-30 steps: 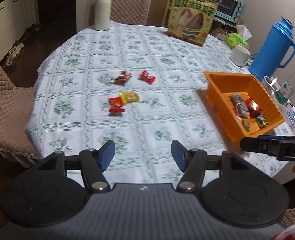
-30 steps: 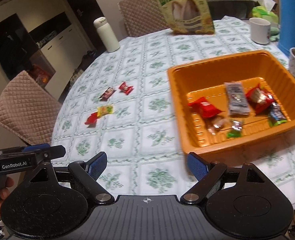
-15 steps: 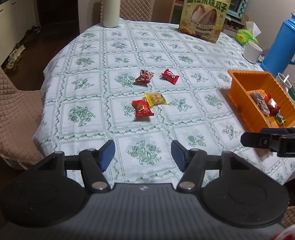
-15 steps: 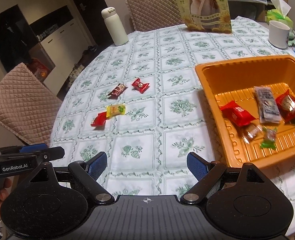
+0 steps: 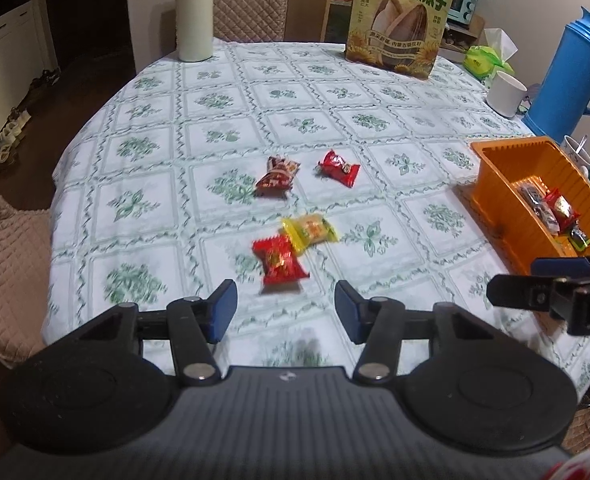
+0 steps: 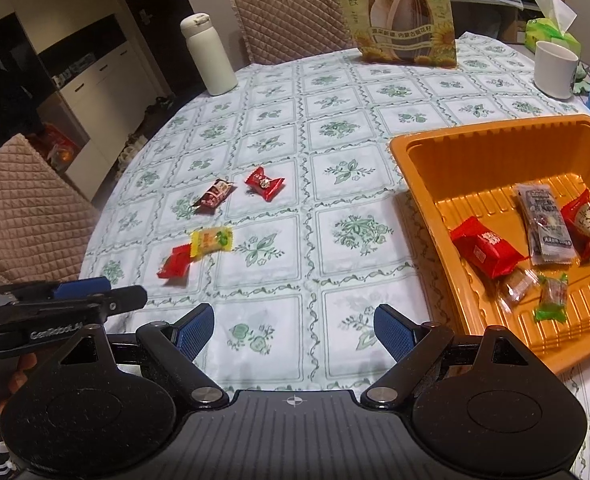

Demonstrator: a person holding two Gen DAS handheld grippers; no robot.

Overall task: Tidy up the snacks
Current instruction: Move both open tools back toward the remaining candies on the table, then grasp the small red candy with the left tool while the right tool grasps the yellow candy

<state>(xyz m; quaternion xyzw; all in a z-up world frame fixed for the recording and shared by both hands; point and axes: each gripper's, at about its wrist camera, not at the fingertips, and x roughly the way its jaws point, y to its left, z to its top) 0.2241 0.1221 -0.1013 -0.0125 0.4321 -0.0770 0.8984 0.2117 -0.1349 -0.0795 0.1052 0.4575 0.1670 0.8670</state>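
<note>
Green-patterned cloth covers the tabletop (image 5: 223, 92), with four loose snacks mid-table and the orange tray (image 6: 423, 168) at the right, already holding several. My left fingers (image 5: 285, 310) hover empty and are closing, just short of the near red candy (image 5: 279, 260), whose far end touches the yellow candy (image 5: 311, 231). I should straddle only the red one. My right fingers (image 6: 295, 330) stand apart, empty, beside the tray.

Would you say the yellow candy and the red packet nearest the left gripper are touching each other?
Touching. In the left wrist view the yellow candy lies across a corner of the red packet, with no tablecloth between them.
</note>
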